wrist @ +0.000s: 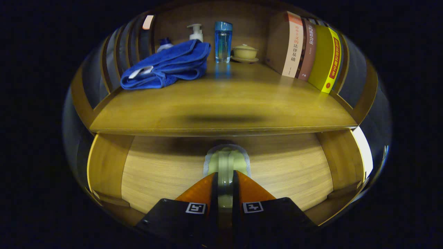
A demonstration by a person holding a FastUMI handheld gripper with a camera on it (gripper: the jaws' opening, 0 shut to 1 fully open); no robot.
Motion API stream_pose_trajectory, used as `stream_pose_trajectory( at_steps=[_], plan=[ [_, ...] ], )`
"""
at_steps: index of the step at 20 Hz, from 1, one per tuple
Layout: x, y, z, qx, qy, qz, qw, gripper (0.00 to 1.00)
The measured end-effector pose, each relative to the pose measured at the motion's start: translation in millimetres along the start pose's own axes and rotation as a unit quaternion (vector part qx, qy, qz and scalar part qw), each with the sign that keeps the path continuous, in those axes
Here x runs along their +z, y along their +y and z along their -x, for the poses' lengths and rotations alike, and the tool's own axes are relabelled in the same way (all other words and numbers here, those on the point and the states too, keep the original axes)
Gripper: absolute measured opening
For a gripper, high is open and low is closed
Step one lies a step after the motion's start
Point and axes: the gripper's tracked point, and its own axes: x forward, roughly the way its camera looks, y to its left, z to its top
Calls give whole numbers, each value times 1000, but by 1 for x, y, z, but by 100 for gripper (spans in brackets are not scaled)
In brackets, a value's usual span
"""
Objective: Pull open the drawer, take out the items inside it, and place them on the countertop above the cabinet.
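Below the surface (221, 107) edge | gripper (225, 180) jaws pinch the drawer (277, 173) handle (226, 155) (pale) | towel (169, 65) at surface's back-left corner

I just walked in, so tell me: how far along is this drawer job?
The drawer already looks pulled open below the countertop. In hand: the gripper has its jaws closed on a pale green, clear-edged item standing in the drawer. Left: lifting it onto the countertop, where a blue towel, glass and books already sit.

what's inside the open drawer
Inside the drawer a pale green item lies on the wood floor, gripper closed around it. Its underside is covered.
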Motion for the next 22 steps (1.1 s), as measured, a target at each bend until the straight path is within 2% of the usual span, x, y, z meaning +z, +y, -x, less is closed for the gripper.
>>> stream_pose_trajectory(
  at_steps=[7,14,18,20,22],
  plan=[
    [21,-18,52,10,-53,11,999,25],
    [56,-2,106,34,-118,25,992,25],
    [103,16,133,49,-164,44,984,25],
    [129,23,133,56,-173,47,982,25],
    [156,20,124,44,-182,60,980,25]
  ],
)
